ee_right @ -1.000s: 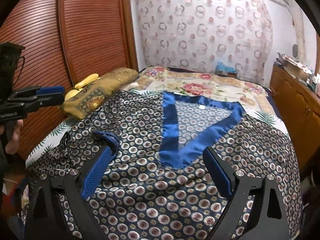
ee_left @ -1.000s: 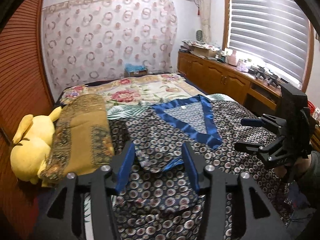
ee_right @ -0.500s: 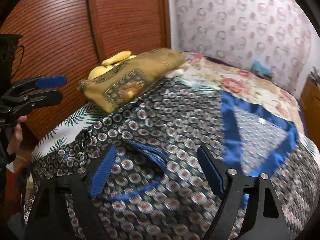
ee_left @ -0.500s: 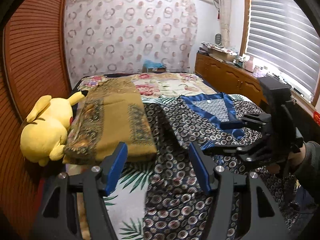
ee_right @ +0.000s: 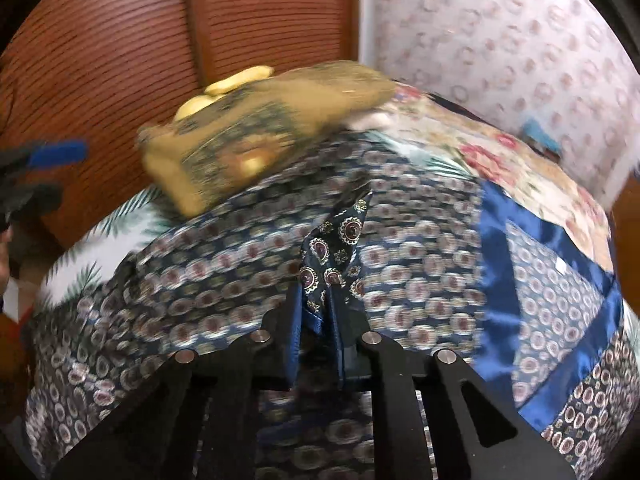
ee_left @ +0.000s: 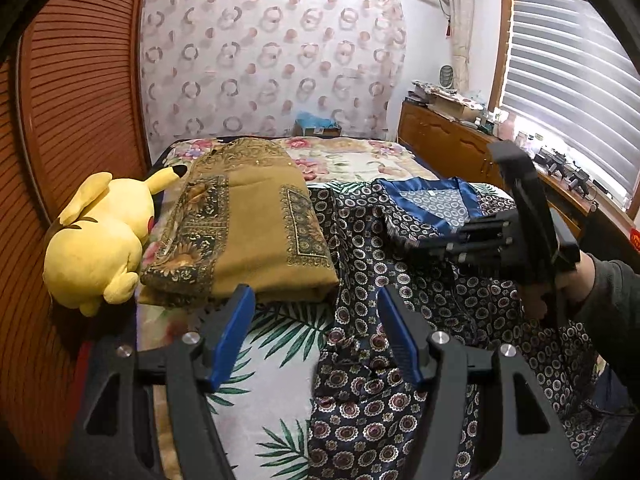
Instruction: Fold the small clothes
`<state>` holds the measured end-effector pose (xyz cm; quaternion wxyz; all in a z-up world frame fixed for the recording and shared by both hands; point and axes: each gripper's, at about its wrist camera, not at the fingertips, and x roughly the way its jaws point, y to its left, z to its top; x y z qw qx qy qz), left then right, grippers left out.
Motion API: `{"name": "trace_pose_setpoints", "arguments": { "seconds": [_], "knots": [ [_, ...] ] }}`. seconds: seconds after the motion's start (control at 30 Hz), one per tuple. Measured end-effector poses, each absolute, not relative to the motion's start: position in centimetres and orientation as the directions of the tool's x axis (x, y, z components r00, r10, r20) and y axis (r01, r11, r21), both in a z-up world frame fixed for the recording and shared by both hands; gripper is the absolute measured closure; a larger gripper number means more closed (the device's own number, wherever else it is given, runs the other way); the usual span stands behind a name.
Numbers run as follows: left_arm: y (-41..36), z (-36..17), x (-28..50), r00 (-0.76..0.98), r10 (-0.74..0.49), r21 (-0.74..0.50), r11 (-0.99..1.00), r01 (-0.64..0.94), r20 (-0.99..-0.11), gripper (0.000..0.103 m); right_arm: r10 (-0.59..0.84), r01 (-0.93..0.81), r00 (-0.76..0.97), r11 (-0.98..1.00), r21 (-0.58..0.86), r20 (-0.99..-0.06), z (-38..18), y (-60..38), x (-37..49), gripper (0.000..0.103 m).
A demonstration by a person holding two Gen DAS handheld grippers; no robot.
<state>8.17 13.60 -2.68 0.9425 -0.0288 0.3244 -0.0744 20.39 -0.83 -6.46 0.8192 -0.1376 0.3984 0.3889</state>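
Observation:
A dark blue patterned garment (ee_left: 400, 280) with a shiny blue collar (ee_left: 468, 200) lies spread on the bed; it also fills the right wrist view (ee_right: 420, 264). My right gripper (ee_right: 316, 312) is shut on a raised fold of the garment's sleeve cloth, which sticks up between the jaws. It shows from the side in the left wrist view (ee_left: 472, 240). My left gripper (ee_left: 316, 336) is open and empty above the bed's near left edge, its right finger over the garment's edge.
A folded mustard cloth (ee_left: 248, 232) and a yellow plush toy (ee_left: 96, 248) lie at the bed's left, by a wooden louvred wardrobe (ee_left: 72, 120). The leaf-print sheet (ee_left: 272, 400) is bare below my left gripper. A wooden cabinet (ee_left: 444, 148) stands at the right under the window.
My right gripper has closed on a fold of the garment's sleeve and is moving, blurring its view. My left gripper has swung left toward the mustard cloth and stays open.

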Motion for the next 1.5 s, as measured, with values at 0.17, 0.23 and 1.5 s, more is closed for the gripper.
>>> {"name": "trace_pose_setpoints", "arguments": {
  "seconds": [0.17, 0.23, 1.5],
  "knots": [
    [12.9, -2.8, 9.3, 0.774, -0.164, -0.106, 0.986, 0.125, -0.611, 0.04, 0.493, -0.645, 0.472, 0.758, 0.095, -0.731, -5.6, -3.9, 22.1, 0.076],
    [12.6, -2.9, 10.0, 0.773, -0.165, -0.106, 0.986, 0.126, -0.613, 0.04, 0.524, -0.643, 0.457, 0.753, 0.139, -0.719, -5.2, -5.0, 22.4, 0.065],
    [7.3, -6.5, 26.3, 0.635, -0.103, -0.009, 0.989, 0.15, -0.766, 0.057, 0.274, -0.448, 0.546, 0.894, 0.0, -0.792, -8.6, -23.8, 21.4, 0.046]
  ]
}}
